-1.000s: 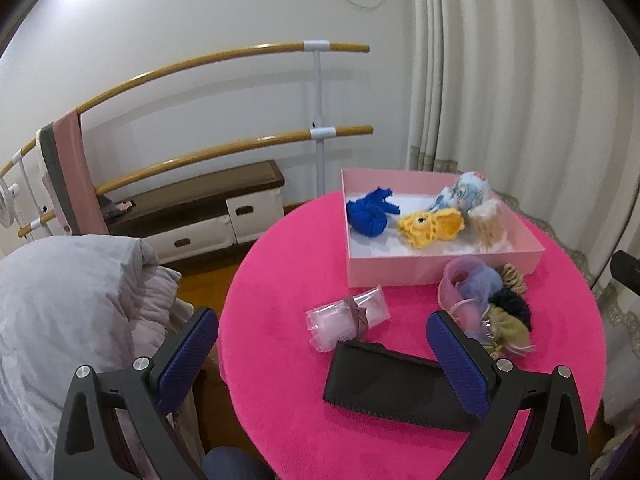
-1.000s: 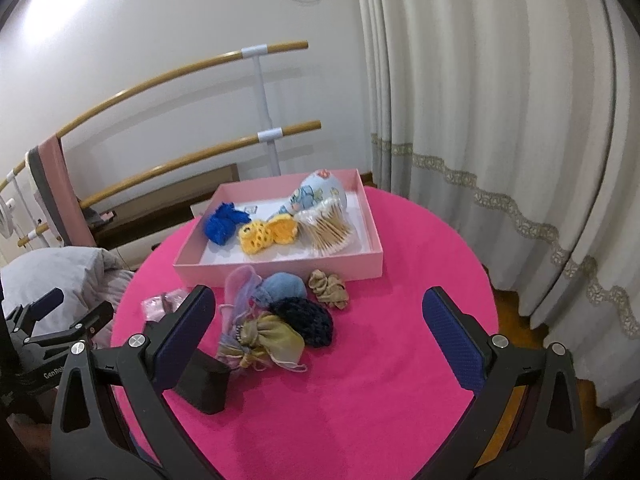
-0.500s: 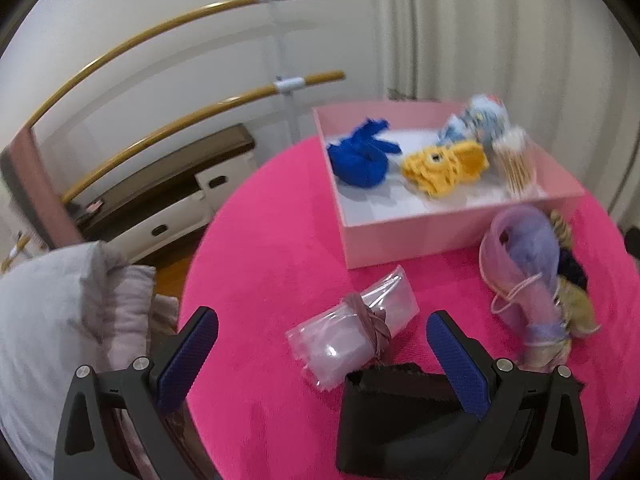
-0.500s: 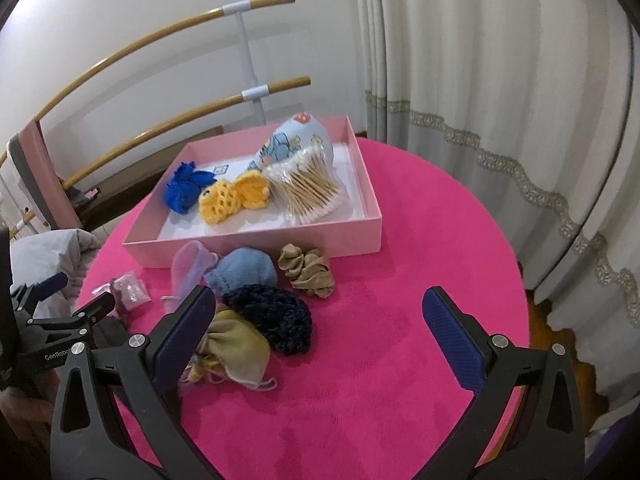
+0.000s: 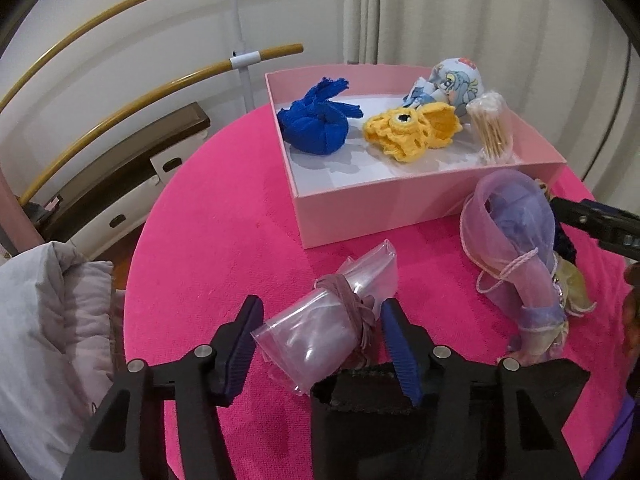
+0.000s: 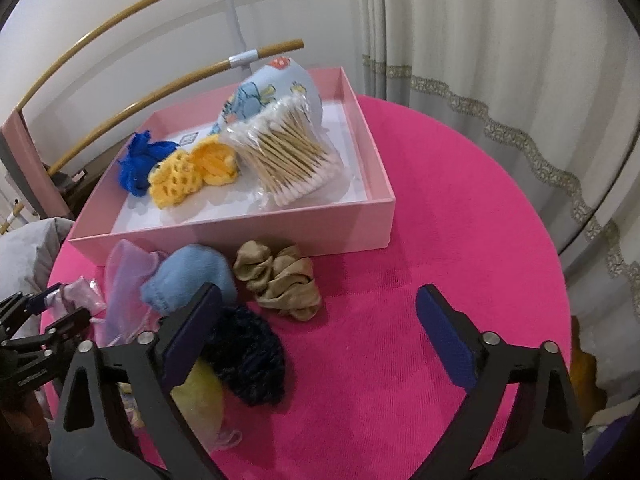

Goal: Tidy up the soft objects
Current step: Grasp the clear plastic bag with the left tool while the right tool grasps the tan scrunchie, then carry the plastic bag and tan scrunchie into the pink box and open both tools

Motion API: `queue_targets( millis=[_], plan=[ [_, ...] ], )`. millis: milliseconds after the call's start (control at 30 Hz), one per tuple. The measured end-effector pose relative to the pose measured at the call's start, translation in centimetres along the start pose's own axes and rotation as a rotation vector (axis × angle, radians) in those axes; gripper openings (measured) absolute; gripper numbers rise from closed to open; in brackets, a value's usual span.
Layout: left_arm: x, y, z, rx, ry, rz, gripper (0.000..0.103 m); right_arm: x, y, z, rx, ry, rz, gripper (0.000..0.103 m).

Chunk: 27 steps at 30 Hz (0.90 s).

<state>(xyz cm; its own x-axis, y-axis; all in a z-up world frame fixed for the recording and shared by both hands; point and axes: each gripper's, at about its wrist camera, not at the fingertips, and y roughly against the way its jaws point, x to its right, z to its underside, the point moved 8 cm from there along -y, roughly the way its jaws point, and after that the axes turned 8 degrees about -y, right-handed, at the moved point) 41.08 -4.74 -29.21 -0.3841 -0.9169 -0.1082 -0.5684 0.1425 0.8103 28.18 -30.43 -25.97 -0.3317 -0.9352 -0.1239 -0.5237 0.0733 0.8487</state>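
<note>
My left gripper (image 5: 320,316) has its jaws closing around a clear plastic bag tied with a mauve band (image 5: 320,320) on the pink table (image 5: 224,216); the pads sit at its sides, still partly apart. A black pouch (image 5: 360,412) lies under the gripper. My right gripper (image 6: 320,320) is open and empty above the table, beside a tan scrunchie (image 6: 280,276), a blue sock (image 6: 188,276) and a dark knitted scrunchie (image 6: 248,360). The pink box (image 5: 400,208) holds a blue cloth (image 5: 316,120), a yellow crochet piece (image 5: 412,128) and cotton swabs (image 6: 292,160).
A lilac organza bag (image 5: 516,236) lies right of the plastic bag. A yellow organza bag (image 6: 200,404) lies under my right gripper's left finger. Wooden barre rails (image 5: 120,104), a low cabinet and curtains (image 6: 500,60) stand behind the table. Grey bedding (image 5: 48,320) lies at left.
My left gripper has moved forward and down over the plastic bag and its jaws have narrowed around it. My right gripper has moved closer to the scrunchies and stays open.
</note>
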Motion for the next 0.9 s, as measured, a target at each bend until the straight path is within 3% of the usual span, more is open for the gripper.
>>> queue_targets(
  millis=[100,300,467,500,533,567,600,900],
  plan=[
    [0.6,0.2,-0.1,0.011,0.001,0.012,0.05,0.3,-0.7,0.0,-0.018,0.002,0.0,0.081],
    [1.0,0.0,-0.5,0.015,-0.026,-0.017,0.056,0.0,-1.8,-0.4,-0.033,0.011,-0.028,0.079],
    [1.3,-0.3,-0.6,0.019,0.006,0.029,0.049,-0.8,-2.9,-0.7,-0.038,0.059,-0.016,0.071],
    [1.2,-0.3,-0.6,0.02,0.017,0.039,0.047,-0.8,-2.8,-0.8,-0.033,0.063,-0.013,0.062],
    [1.1,-0.1,-0.7,0.024,0.026,0.047,0.045,-0.7,-2.6,-0.8,-0.03,0.056,-0.022,0.04],
    [1.0,0.1,-0.7,0.03,0.03,0.049,0.044,-0.5,-2.5,-0.9,-0.03,0.047,-0.029,0.028],
    [1.0,0.3,-0.7,0.034,0.031,0.046,0.042,-0.4,-2.4,-0.8,-0.031,0.04,-0.034,0.023],
    [1.8,2.3,-0.6,0.069,0.044,0.046,0.034,1.2,0.0,0.6,-0.009,0.01,-0.028,0.019]
  ],
)
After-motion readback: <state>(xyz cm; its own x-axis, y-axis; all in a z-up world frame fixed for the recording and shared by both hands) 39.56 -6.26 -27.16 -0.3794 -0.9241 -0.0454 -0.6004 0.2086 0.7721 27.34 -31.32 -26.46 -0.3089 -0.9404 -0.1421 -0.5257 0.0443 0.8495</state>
